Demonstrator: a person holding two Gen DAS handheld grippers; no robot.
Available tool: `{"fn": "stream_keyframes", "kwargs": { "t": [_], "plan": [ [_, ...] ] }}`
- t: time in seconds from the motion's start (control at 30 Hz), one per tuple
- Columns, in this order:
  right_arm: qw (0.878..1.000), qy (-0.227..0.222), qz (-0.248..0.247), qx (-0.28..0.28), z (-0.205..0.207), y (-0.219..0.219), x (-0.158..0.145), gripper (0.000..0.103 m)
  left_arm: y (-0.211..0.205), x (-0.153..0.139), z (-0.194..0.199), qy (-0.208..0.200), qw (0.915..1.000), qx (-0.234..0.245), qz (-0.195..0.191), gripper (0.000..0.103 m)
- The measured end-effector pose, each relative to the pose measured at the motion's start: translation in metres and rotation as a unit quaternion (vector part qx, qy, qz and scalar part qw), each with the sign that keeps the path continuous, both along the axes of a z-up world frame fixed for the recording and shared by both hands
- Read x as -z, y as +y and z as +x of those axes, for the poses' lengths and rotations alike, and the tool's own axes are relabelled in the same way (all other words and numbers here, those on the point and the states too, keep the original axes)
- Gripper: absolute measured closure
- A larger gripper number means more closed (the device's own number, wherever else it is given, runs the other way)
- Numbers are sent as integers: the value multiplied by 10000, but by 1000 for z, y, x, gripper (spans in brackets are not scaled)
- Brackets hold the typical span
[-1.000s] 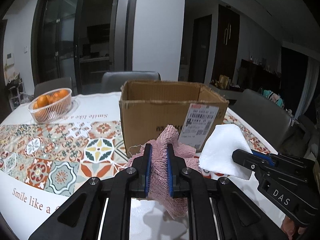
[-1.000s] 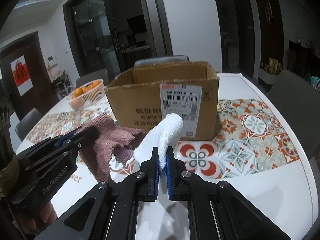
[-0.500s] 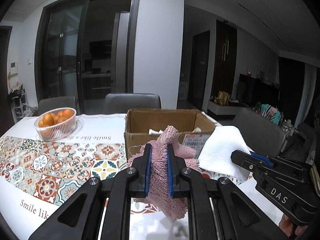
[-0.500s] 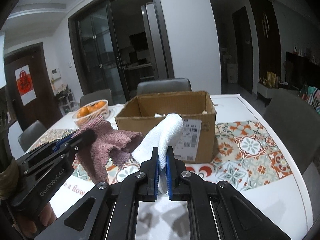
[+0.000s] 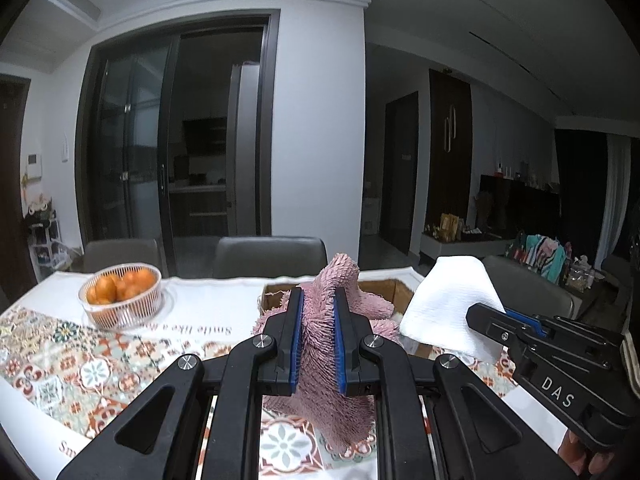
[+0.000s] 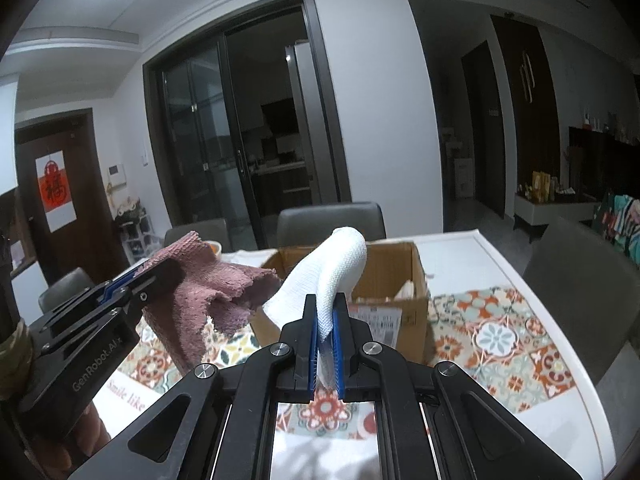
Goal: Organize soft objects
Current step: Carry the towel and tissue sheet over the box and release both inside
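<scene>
My left gripper [image 5: 317, 300] is shut on a fuzzy pink cloth [image 5: 340, 380] that hangs in the air in front of an open cardboard box [image 5: 394, 294]. My right gripper [image 6: 325, 304] is shut on a white cloth [image 6: 332, 268], held up just before the same box [image 6: 390, 276]. In the left wrist view the white cloth [image 5: 452, 308] and right gripper [image 5: 484, 314] sit at the right. The right wrist view has the pink cloth [image 6: 200, 284] and left gripper [image 6: 148, 272] on its left. Both cloths are clear of the table.
A white basket of oranges [image 5: 122, 296] stands at the far left of the patterned tablecloth [image 5: 80, 364]. Grey chairs [image 5: 270, 256] line the table's far side, another [image 6: 580, 280] at the right. Something pale lies inside the box.
Both grippers have risen with their cloths and tilted up, so the box now sits lower in view and its open top shows.
</scene>
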State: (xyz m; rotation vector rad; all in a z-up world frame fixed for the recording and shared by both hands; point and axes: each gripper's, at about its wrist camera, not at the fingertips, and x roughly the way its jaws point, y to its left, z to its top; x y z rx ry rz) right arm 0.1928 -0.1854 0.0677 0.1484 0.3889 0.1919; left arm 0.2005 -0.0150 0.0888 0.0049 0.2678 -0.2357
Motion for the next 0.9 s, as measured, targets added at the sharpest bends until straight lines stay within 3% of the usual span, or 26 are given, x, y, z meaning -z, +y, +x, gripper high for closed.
{"fn": "stream_keyframes", "kwargs": {
  "t": [0.5, 0.9],
  "plan": [
    [9987, -462, -197, 25, 30, 5, -37, 95, -2, -27, 43, -198, 9998, 63, -31, 88],
    [9995, -208, -224, -15, 77, 2, -26, 95, -14, -16, 99, 24, 9999, 111, 81, 88]
  ]
}}
